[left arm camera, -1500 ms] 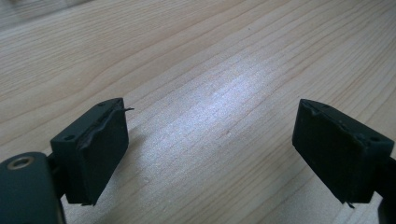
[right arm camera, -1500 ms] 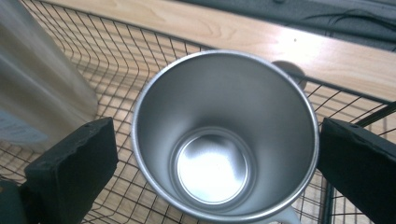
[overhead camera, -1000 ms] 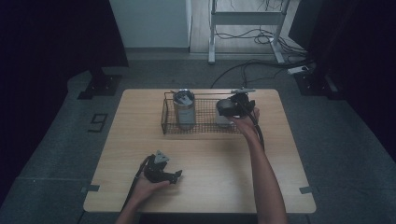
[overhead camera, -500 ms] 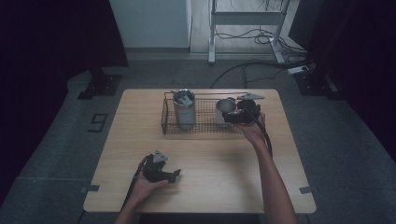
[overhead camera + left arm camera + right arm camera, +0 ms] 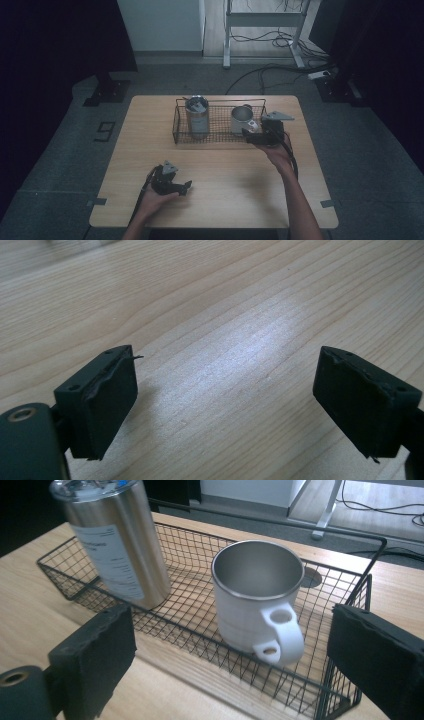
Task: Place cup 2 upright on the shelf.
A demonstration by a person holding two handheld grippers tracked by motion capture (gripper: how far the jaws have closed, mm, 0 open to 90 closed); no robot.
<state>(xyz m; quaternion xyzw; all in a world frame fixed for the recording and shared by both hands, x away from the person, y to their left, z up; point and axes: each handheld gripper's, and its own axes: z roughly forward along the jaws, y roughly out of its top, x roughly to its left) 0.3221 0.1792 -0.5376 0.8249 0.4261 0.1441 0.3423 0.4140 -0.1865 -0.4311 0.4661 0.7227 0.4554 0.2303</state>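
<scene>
A black wire basket (image 5: 220,139) stands at the far middle of the wooden table (image 5: 225,200). In it are a steel tumbler (image 5: 197,119) on the left and a white mug (image 5: 241,119) with a steel inside on the right. My right gripper (image 5: 248,136) hovers at the basket's near right corner, open and holding nothing. In the right gripper view the mug (image 5: 250,610) sits upright just beyond the jaws, handle towards me, with the tumbler (image 5: 120,545) behind and the basket (image 5: 320,530) rim around both. My left gripper (image 5: 186,188) rests low at the near left, open over bare wood (image 5: 225,315).
Dark floor surrounds the table, with cables and a metal stand leg (image 5: 227,60) beyond the far edge. A wide stretch of bare tabletop lies between the two hands.
My right gripper has drawn back from over the mug towards the near right corner of the basket, leaving the mug standing inside. The left hand has stayed put.
</scene>
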